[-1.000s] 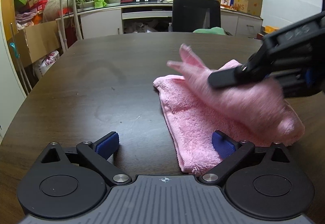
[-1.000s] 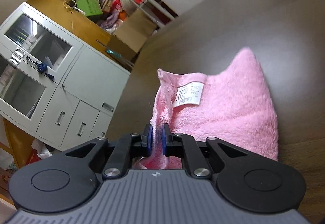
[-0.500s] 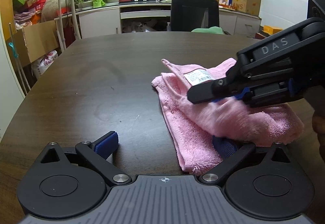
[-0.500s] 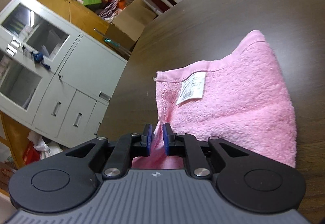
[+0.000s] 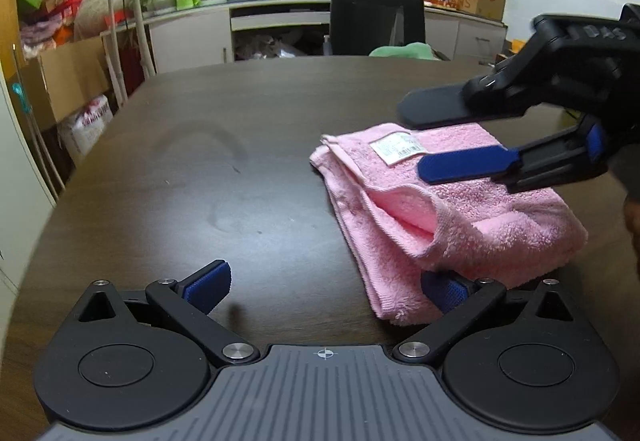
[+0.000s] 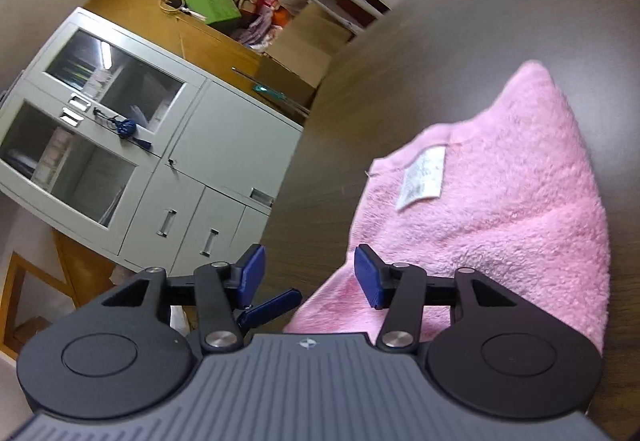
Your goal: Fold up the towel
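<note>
The pink towel (image 5: 472, 209) lies folded on the dark tabletop (image 5: 208, 161), a thick bundle of several layers with its white care label (image 5: 398, 151) facing up near the far edge. In the left wrist view it sits at about two o'clock from the left gripper (image 5: 324, 283). The edges at the near left corner do not line up neatly, and one layer gapes open like a pocket.

The right gripper (image 5: 444, 141) hovers over the label end of the towel with its jaws apart, one finger above the other and nothing between them. Its own camera confirms this: the blue pads (image 6: 368, 277) stand well separated, with pink cloth just beyond them (whether the right-hand pad brushes the pile, I cannot say). The left gripper's jaws are spread wide too; its right pad sits at the towel's near corner, partly hidden by a drooping fold, so contact there is uncertain, while its left pad is over bare wood.

I judge that a fold is just laid down and let go, so the task looks close to done. The next move would probably be either to press the bundle flat and square the loose near corner, or to take the near edge and carry it toward twelve o'clock for one more fold. Either calls for gripping all layers together, since the plush cloth will likely slip apart.
</note>
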A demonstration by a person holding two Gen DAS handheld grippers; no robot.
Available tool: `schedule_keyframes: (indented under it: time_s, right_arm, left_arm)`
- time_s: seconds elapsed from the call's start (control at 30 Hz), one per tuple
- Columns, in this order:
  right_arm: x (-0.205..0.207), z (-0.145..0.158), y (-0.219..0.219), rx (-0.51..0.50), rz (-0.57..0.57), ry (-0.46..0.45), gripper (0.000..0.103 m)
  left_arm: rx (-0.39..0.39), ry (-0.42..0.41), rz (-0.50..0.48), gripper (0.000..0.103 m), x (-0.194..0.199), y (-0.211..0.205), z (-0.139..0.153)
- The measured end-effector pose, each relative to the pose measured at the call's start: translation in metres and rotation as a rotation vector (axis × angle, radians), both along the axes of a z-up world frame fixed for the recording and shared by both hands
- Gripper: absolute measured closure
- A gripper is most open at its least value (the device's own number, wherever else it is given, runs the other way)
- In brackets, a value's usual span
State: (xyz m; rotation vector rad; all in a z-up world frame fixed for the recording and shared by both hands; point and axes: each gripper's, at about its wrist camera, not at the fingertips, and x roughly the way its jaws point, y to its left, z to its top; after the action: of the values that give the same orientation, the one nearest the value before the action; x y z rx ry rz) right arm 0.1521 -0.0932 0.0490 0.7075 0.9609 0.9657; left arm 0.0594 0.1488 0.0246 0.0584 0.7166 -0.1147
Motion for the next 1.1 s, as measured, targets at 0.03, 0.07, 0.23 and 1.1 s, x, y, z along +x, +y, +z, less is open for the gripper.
schedule_keyframes:
  time_s: [0.03, 0.07, 0.23, 1.1]
  right_arm:
    - [-0.002, 0.001, -0.003, -0.004, -0.004, 0.009, 0.049]
    - [-0.004, 0.003, -0.007, -0.008, -0.008, 0.016, 0.048]
    - [-0.004, -0.009, -0.01, -0.019, 0.007, 0.086, 0.037]
    - [-0.06, 0.035, 0.005, -0.905, -0.167, -0.708, 0.017]
  left_arm:
    - [0.019, -0.019, 0.0, 0.0, -0.003, 0.001, 0.003]
    - [0.042, -0.041, 0.002, 0.0, -0.006, 0.002, 0.007]
    - [0.125, -0.151, 0.049, 0.0, -0.023, 0.009, 0.023]
    - [0.301, -0.11, 0.014, 0.006, 0.012, -0.048, -0.008]
